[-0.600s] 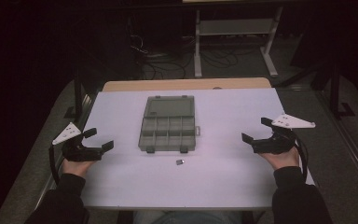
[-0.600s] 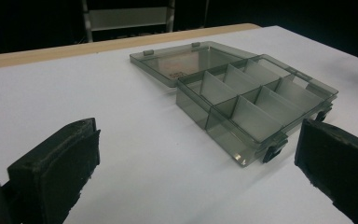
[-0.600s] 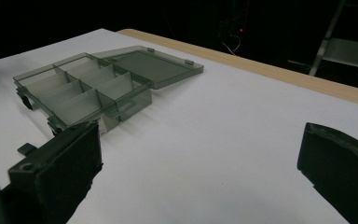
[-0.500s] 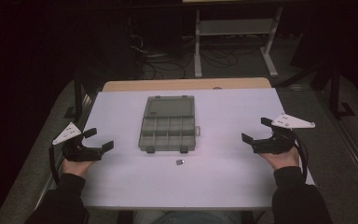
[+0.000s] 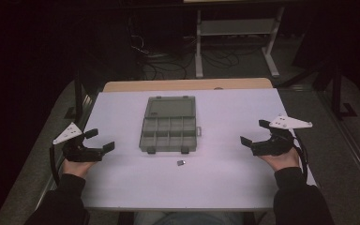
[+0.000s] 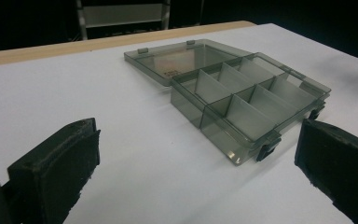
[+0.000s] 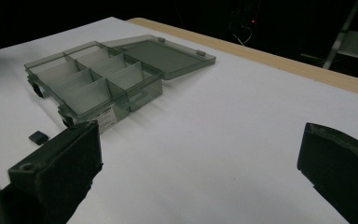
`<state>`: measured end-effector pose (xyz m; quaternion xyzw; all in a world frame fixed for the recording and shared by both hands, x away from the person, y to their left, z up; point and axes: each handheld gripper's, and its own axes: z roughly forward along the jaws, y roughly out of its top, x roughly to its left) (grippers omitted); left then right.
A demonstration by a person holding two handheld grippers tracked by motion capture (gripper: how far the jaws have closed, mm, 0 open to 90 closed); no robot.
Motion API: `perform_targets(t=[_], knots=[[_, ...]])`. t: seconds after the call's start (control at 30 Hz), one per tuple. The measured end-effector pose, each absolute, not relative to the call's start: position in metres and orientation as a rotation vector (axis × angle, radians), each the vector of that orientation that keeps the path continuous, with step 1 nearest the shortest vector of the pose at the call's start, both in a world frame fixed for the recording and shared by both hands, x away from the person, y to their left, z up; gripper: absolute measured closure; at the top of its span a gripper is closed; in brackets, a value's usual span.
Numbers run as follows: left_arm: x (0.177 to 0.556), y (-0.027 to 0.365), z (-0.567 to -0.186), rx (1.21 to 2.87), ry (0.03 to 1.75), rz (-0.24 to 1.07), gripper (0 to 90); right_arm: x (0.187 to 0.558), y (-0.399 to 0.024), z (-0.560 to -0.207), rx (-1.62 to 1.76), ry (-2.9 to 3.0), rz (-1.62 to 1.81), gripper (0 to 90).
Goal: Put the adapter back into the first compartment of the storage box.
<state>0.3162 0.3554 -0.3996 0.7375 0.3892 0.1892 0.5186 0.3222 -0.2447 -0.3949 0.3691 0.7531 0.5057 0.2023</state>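
Left gripper (image 5: 98,143): fingers (image 6: 56,172) spread wide, nothing between them, hovering over the white table (image 5: 234,178) well to the left of the compartment box (image 5: 168,133). Right gripper (image 5: 254,133): fingers (image 7: 58,170) likewise wide apart and empty, well to the right of the box. Box at the middle of the table, between the two grippers, clear lid (image 5: 166,107) folded flat open on the far side, divided compartments facing up. Small dark piece (image 5: 181,163) lying alone on the table just in front of the box, near its right front corner, touching neither gripper.
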Motion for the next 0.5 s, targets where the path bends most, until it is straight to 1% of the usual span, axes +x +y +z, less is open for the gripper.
perform_targets(t=[0.23,0.37,0.5], knots=[[0.315,0.349,-0.394,1.821,0.912,0.476,0.0,0.321,-0.241,-0.395,1.019,2.122,1.396,0.0],[0.314,0.339,-0.386,1.874,0.857,0.490,0.0,0.321,-0.242,-0.395,1.024,2.120,1.396,0.0],[0.314,0.333,-0.382,1.906,0.837,0.490,0.0,0.321,-0.242,-0.395,1.021,2.122,1.401,0.0]])
